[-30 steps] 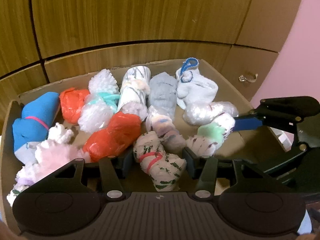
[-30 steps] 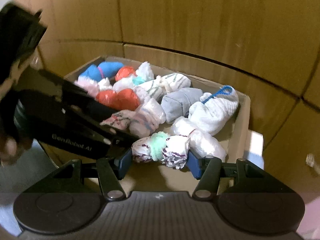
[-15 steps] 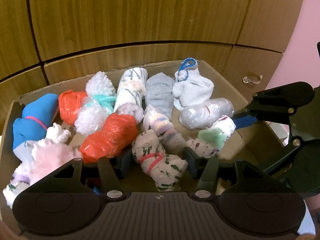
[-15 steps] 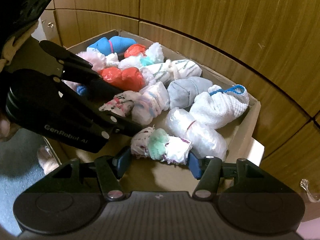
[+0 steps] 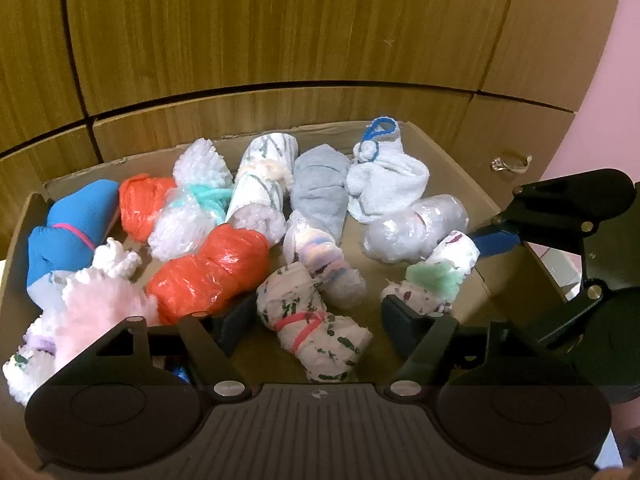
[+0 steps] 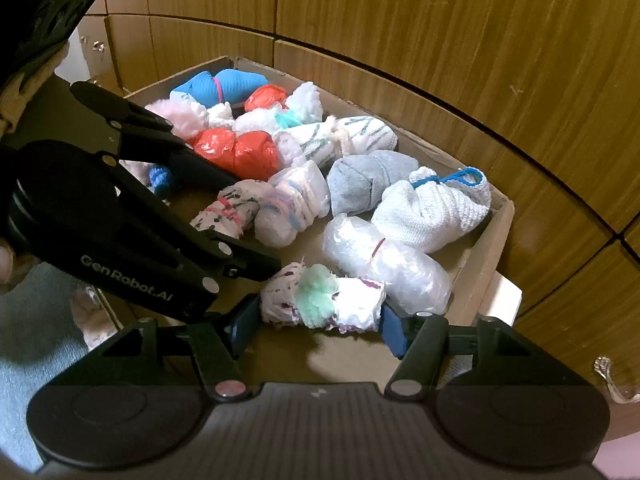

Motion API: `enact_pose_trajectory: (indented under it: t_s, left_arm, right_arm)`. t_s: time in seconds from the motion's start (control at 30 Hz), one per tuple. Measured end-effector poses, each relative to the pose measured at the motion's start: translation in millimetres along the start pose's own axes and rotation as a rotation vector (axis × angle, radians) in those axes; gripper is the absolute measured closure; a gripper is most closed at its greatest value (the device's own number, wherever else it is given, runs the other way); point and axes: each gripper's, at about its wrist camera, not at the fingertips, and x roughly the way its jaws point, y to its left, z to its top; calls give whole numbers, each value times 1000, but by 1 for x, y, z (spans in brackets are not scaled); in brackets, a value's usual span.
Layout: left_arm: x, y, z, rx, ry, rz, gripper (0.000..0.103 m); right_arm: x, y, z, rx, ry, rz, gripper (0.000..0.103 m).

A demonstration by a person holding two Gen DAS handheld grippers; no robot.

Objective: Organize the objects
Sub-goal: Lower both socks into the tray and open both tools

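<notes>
A cardboard box [image 5: 460,168] holds several rolled sock bundles. A white bundle with green marks and a pink band [image 5: 312,328] lies on the box floor between the jaws of my left gripper [image 5: 318,322]. Those jaws are opening, with a gap on each side of the bundle. My right gripper [image 6: 319,330] straddles a white bundle with a green tuft [image 6: 324,304]. Its jaws are opening too, and the bundle rests on the floor near the box's right wall. One blue pad [image 5: 496,237] still touches the bundle's end.
Orange plastic bundles [image 5: 208,268], a blue roll [image 5: 68,224], a grey roll [image 5: 320,192], a white knit bundle with a blue loop [image 6: 436,208] and a clear-wrapped bundle [image 6: 384,264] fill the box. Wooden cabinet doors [image 5: 280,32] rise behind. A metal handle [image 5: 512,164] is at right.
The left jaws have spread apart off the pink-banded bundle, which stays on the box floor. The right jaws have widened a little around the green-tufted bundle, and the right wrist has rolled.
</notes>
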Motion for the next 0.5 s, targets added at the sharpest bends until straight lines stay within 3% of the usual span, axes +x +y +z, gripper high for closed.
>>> enact_pose_trajectory:
  t_s: [0.13,0.5]
  left_arm:
    - [-7,-1,-2,-4,-8,-8,17]
    - [-28,-3,-3,14,-42,-15,11]
  right_arm:
    - [-2,4,1,-3,6,-3,36]
    - [-28,9,-1,24,-34,-26,31]
